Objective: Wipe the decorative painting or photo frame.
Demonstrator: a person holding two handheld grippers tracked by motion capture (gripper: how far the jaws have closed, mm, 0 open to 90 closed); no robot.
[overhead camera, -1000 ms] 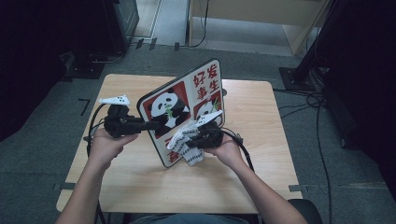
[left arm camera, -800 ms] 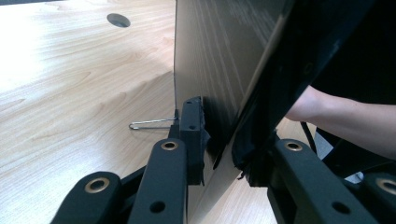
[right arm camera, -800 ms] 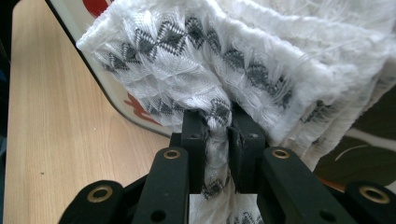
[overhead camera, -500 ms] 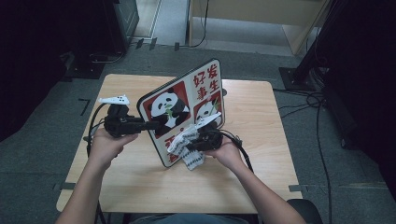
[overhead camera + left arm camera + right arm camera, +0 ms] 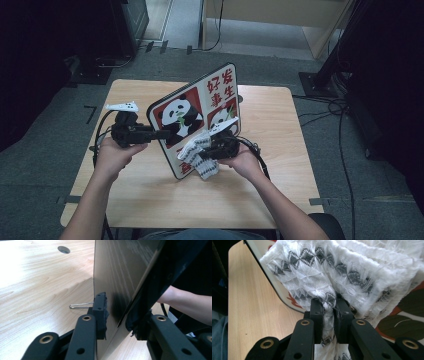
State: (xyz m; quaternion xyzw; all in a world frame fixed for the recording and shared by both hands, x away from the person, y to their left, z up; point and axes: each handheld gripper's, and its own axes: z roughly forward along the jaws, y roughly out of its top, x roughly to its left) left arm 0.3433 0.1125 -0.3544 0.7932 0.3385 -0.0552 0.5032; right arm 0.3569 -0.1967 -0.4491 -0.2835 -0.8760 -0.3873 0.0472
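My right tool (image 5: 329,308) is clamped on a bunched white cloth (image 5: 342,272) with a grey zigzag weave; the fabric fans out beyond the pads and lies against the printed face of the panda board (image 5: 196,120). My left tool (image 5: 117,315) straddles the board's left edge (image 5: 117,277), one pad on the dark back, the other on the front. Its jaws have just been opening, and a sliver of gap shows at the back pad, so I read the grip as loosened. The board stands tilted on its lower edge near the middle of the wooden tabletop (image 5: 150,200), between my two hands.
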